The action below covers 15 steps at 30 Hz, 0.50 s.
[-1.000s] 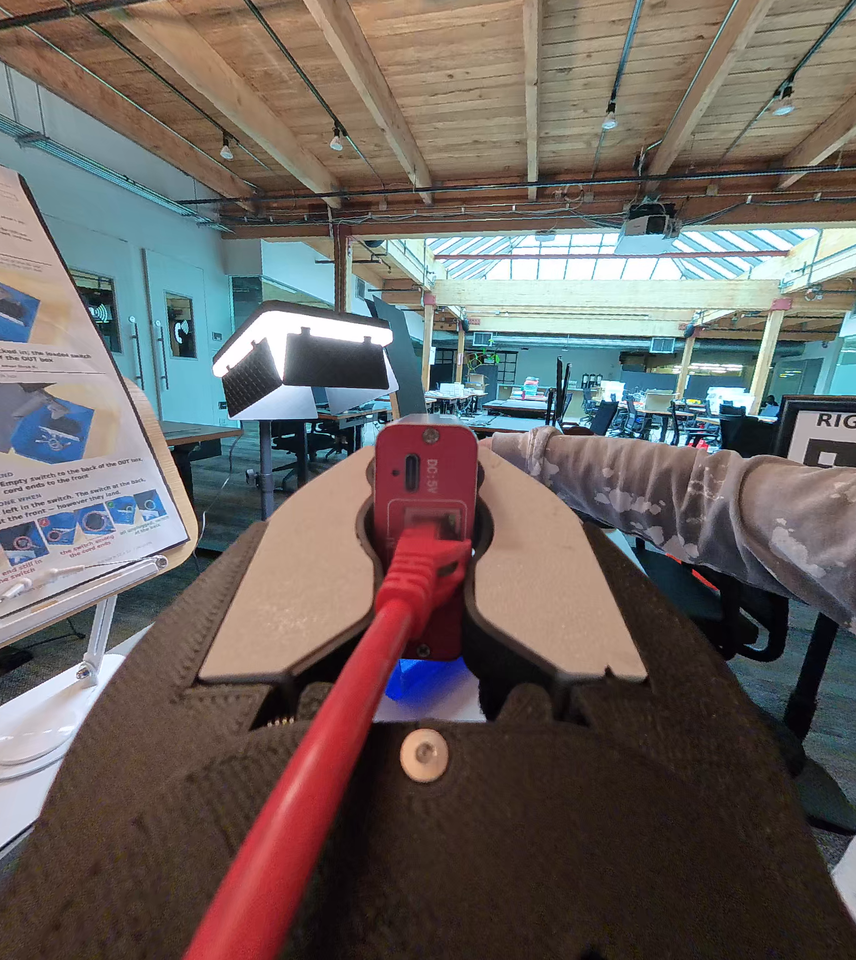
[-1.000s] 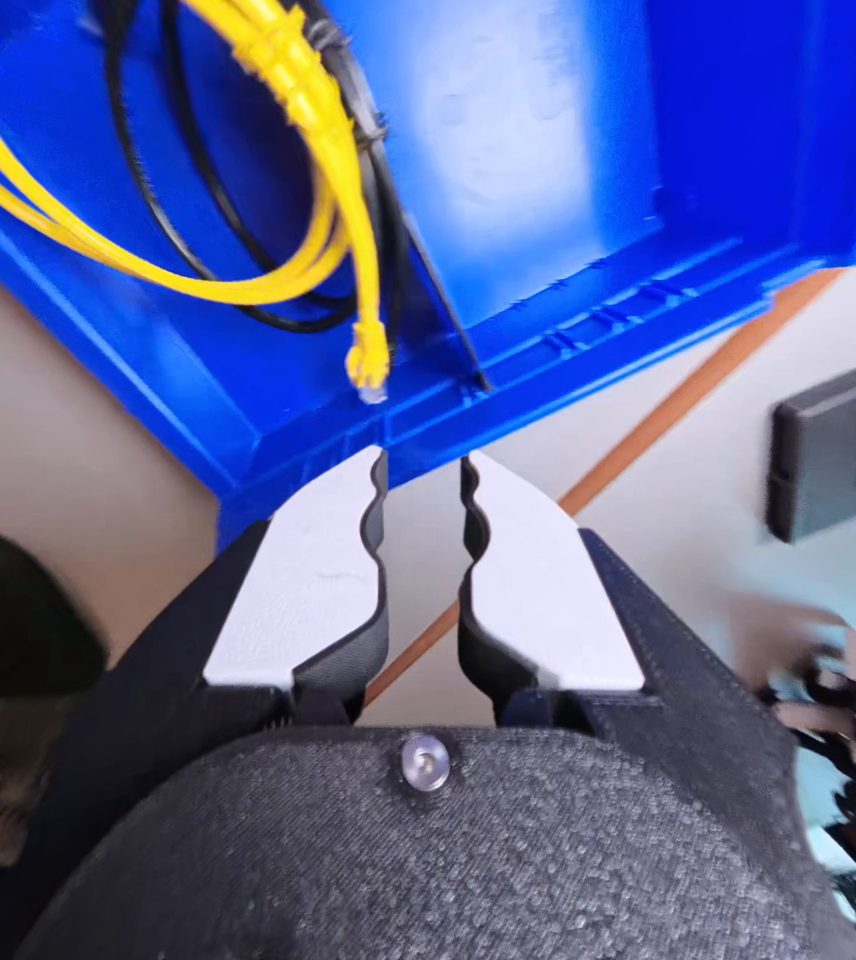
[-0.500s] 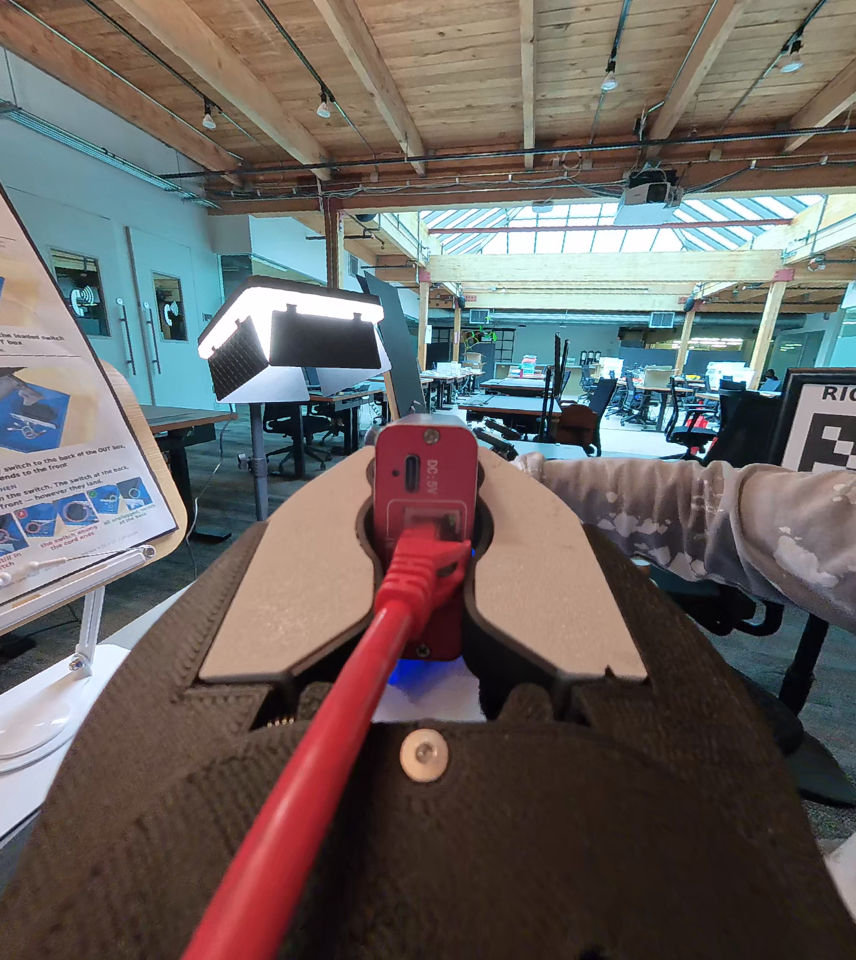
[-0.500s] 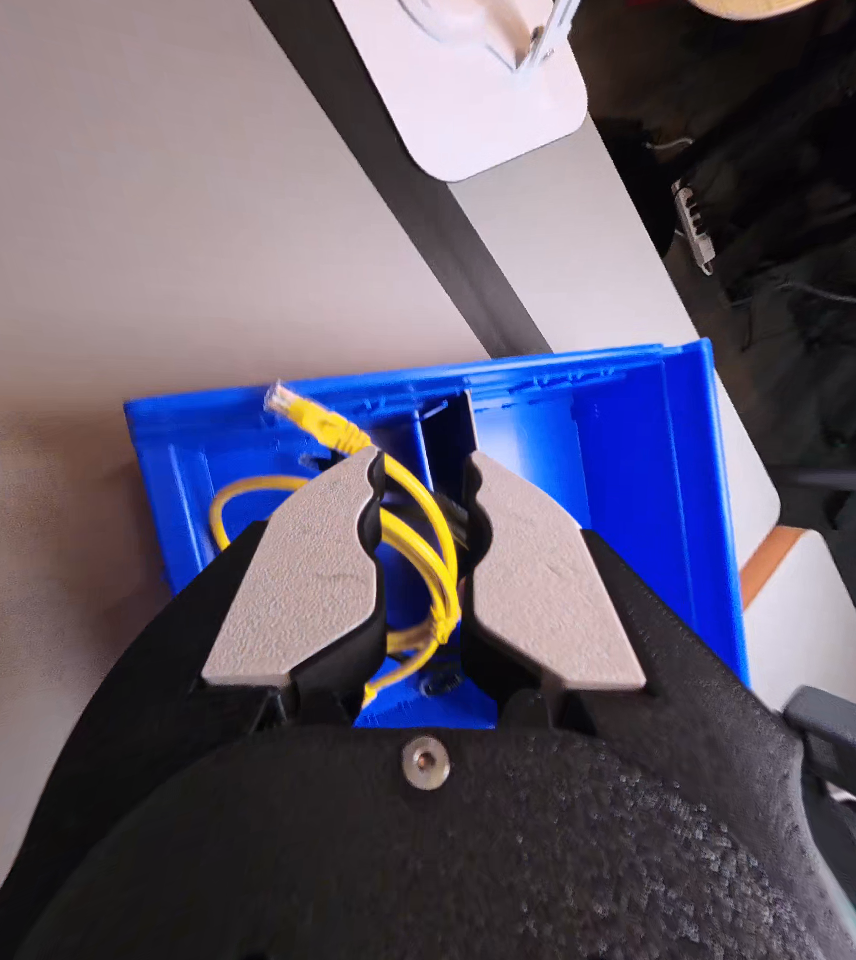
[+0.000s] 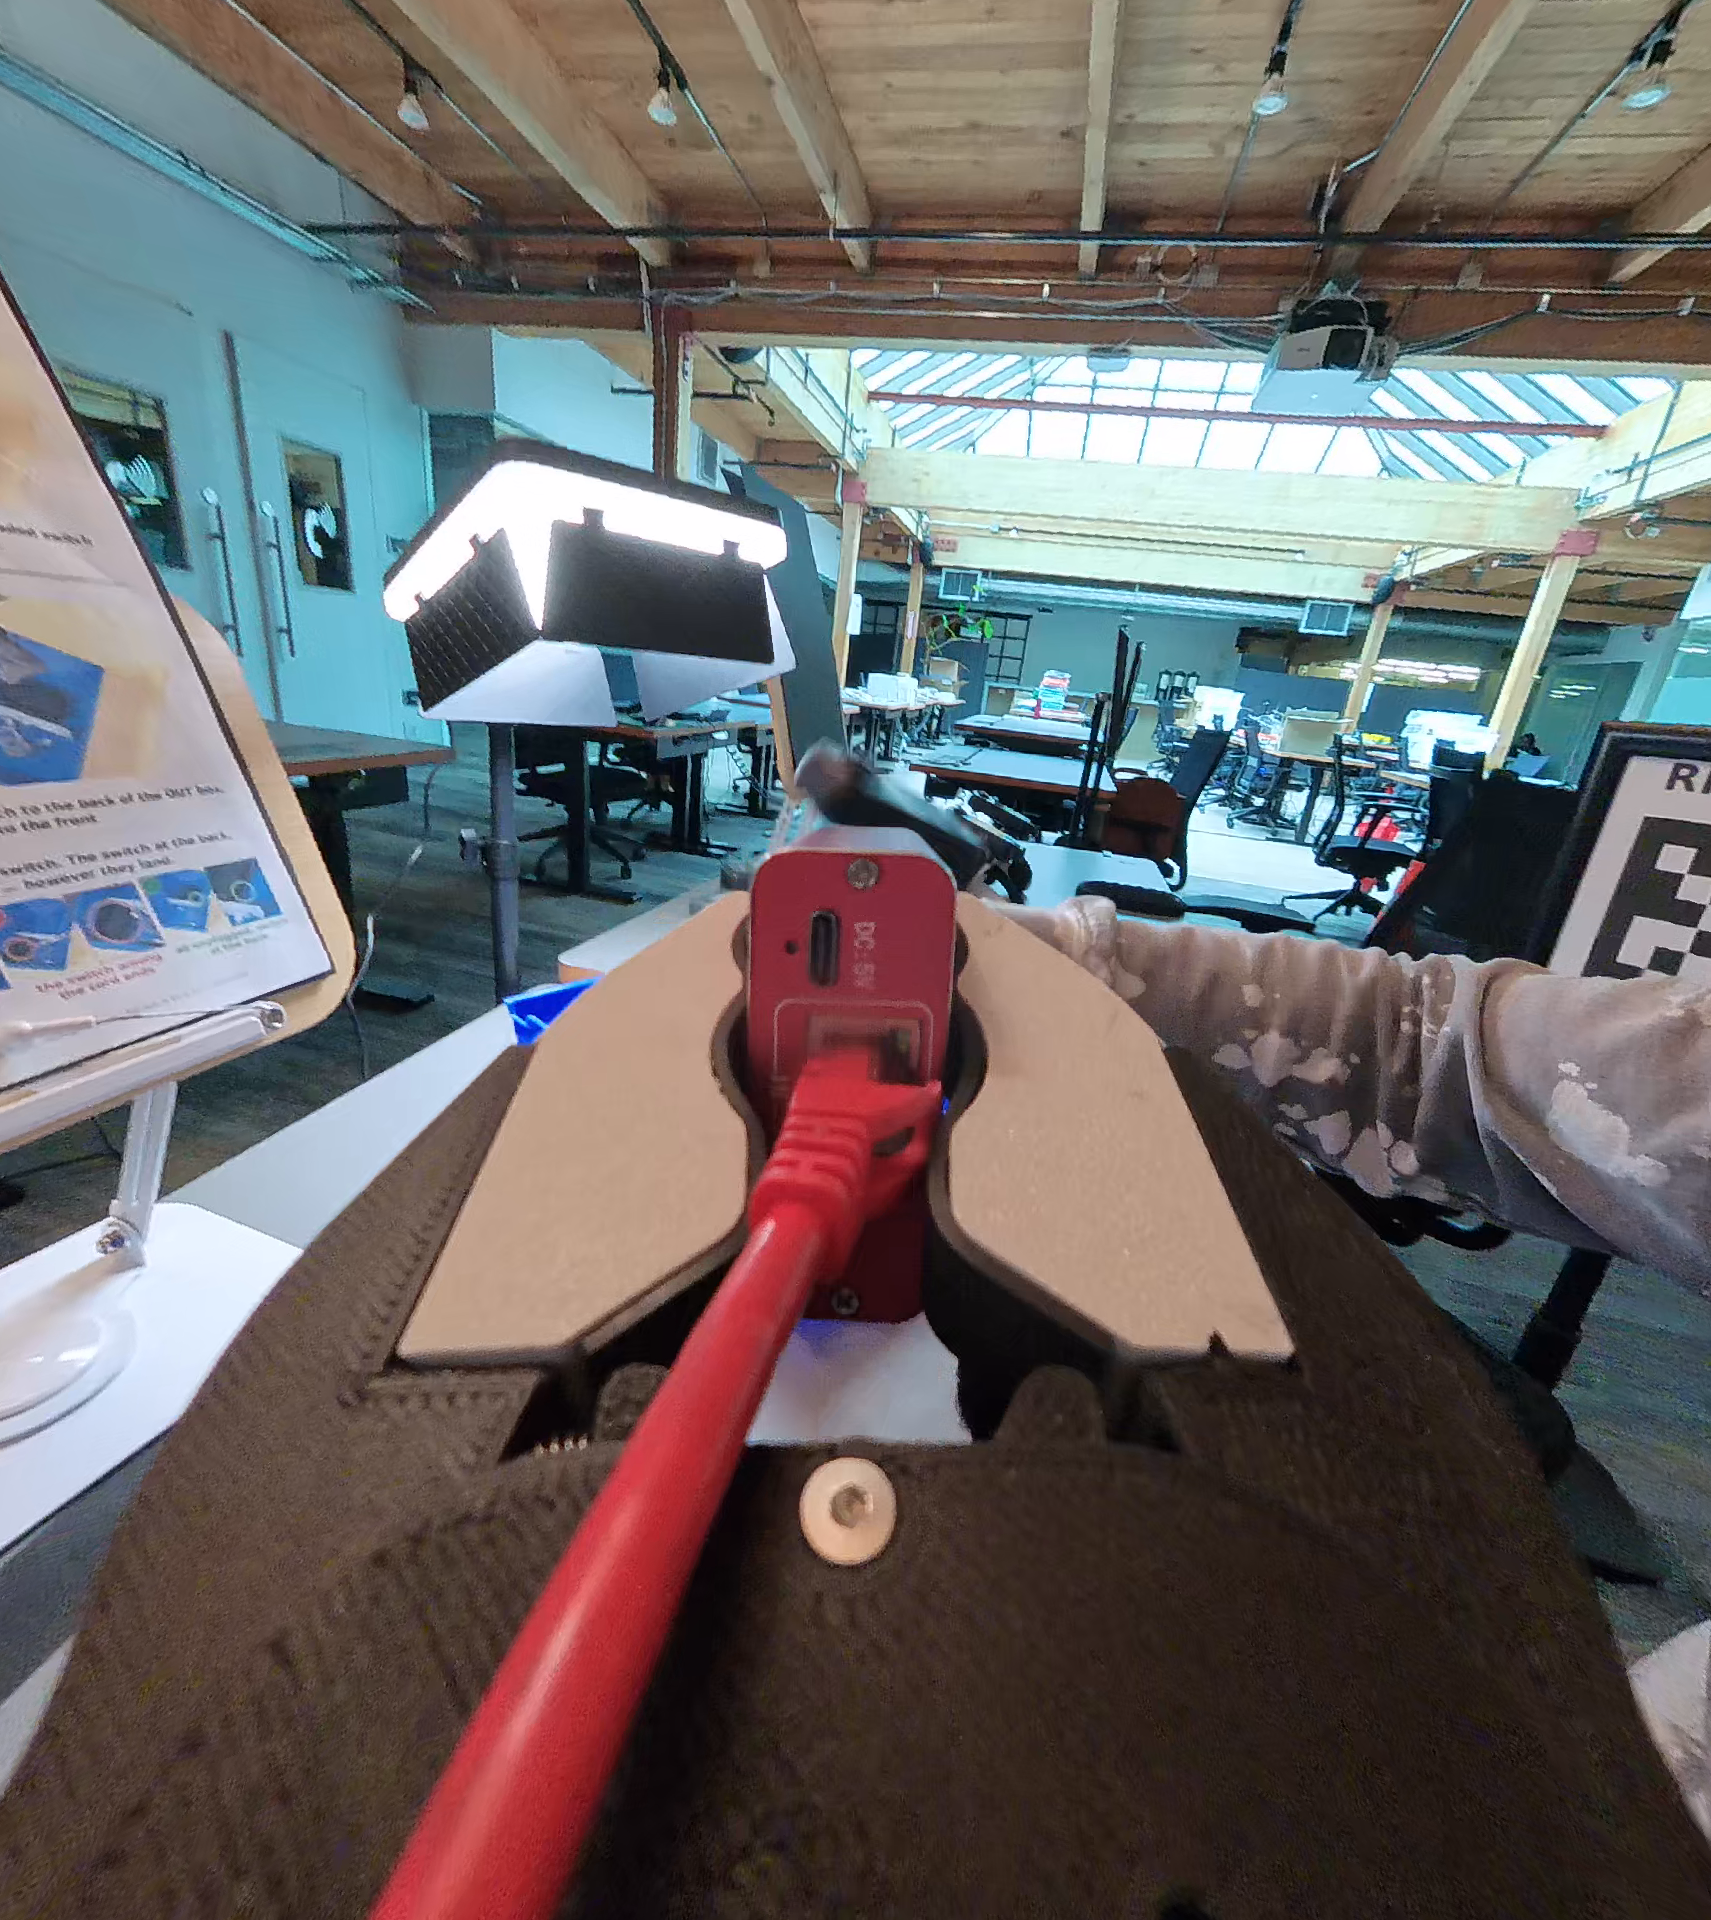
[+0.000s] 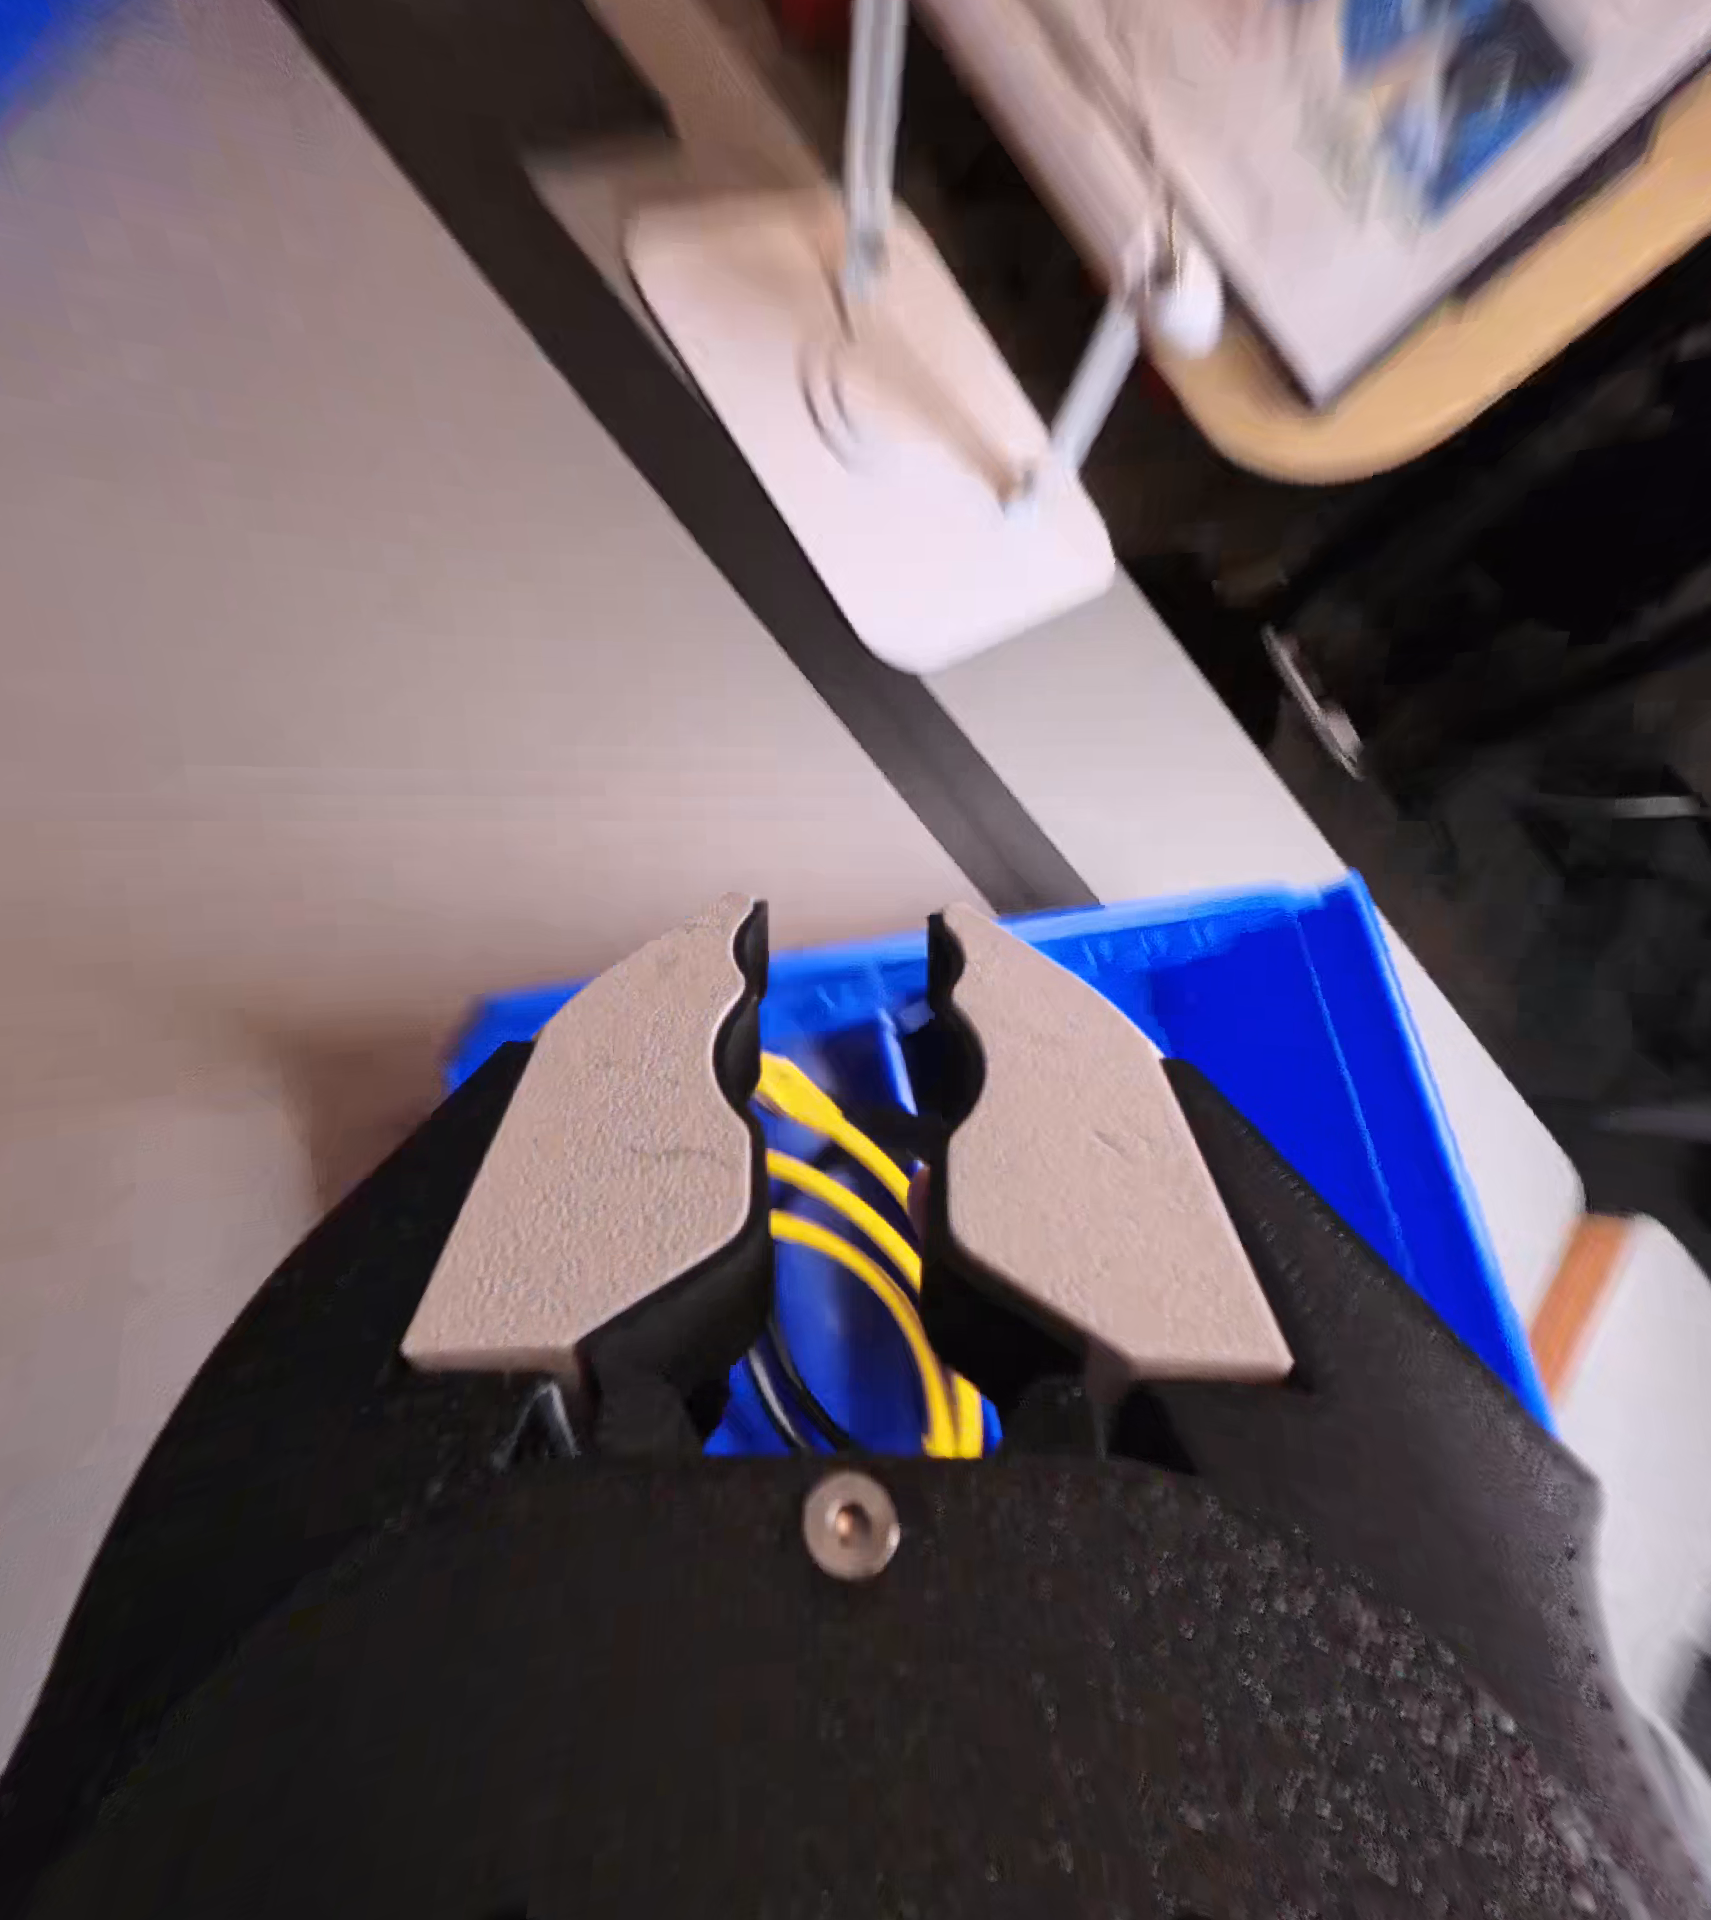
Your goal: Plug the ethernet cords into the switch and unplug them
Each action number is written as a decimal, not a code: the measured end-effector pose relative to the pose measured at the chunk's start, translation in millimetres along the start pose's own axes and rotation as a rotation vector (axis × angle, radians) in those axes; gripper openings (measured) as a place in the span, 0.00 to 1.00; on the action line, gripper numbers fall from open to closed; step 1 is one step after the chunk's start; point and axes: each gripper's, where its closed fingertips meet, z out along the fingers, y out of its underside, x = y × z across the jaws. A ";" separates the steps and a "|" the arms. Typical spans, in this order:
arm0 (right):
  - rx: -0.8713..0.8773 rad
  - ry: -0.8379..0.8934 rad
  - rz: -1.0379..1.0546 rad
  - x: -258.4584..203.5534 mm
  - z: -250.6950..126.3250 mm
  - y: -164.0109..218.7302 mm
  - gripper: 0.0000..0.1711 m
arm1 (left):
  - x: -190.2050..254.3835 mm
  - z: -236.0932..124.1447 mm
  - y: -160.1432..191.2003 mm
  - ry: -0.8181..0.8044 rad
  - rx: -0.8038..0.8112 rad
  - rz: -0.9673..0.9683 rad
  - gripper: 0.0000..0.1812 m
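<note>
Open-plan workshop beyond the left claw (image 5: 851, 1049): timber-beamed ceiling (image 5: 934, 125) overhead, rows of desks and chairs (image 5: 1194, 748) far ahead, lit lamp panel (image 5: 591, 603) on a stand ahead and to the left. Tabletop (image 6: 259, 623) pale, with a dark straight edge (image 6: 726, 499) running diagonally ahead of the right claw (image 6: 846, 935).

Left claw: pressed onto the red switch (image 5: 851, 935), held upright between both plates; top end standing clear above the tips. Red ethernet cord (image 5: 664, 1455) plugged into the lower port, running back over the claw body toward the camera. Free air above and ahead of the switch. Instruction sheet (image 5: 51, 727) on a white stand (image 5: 30, 1340) close on the left. Sleeved arm (image 5: 1453, 1060) reaching across on the right just beyond the tips, a dark part of the other tool (image 5: 892, 800) visible behind the switch. Framed marker sign (image 5: 1703, 862) far right.

Right claw: spread narrowly, nothing between the plates. Pointing down over the blue bin (image 6: 1298, 1039); tips level with the bin's far rim. Yellow ethernet cords (image 6: 840, 1195) coiled inside the bin, seen through the gap, below and behind the tips; contact with the plates not determinable. Thin black cord (image 6: 799, 1403) beside them. Bare tabletop to the left of the claw and ahead up to the dark edge. White stand base (image 6: 882, 436) beyond that edge, ahead and right, blurred. Bin's right wall close to the right plate; floor dark beyond the tabletop edge there.
</note>
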 end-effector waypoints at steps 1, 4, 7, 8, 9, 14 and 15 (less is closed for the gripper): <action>0.106 -0.054 0.030 -13.6 -10.7 -23.4 0.18 | 0.3 3.0 5.3 0.008 -0.021 -0.008 0.16; 0.343 -0.235 0.041 -63.7 -47.3 -83.3 0.20 | 3.6 12.8 30.7 0.038 -0.150 -0.024 0.17; 0.416 -0.346 -0.049 -111.3 -75.0 -119.0 0.22 | 7.1 22.1 63.0 0.054 -0.312 -0.015 0.17; 0.423 -0.373 -0.082 -125.1 -81.7 -127.2 0.22 | 10.3 24.7 75.0 0.070 -0.372 -0.008 0.16; 0.422 -0.398 -0.105 -137.7 -86.7 -133.3 0.22 | 13.9 27.1 87.0 0.085 -0.432 0.005 0.17; 0.282 -0.505 -0.208 -185.9 -74.9 -122.9 0.23 | 34.4 31.3 139.8 0.156 -0.705 0.105 0.16; 0.250 -0.535 -0.225 -194.4 -69.9 -115.8 0.23 | 39.3 30.1 147.8 0.178 -0.749 0.117 0.16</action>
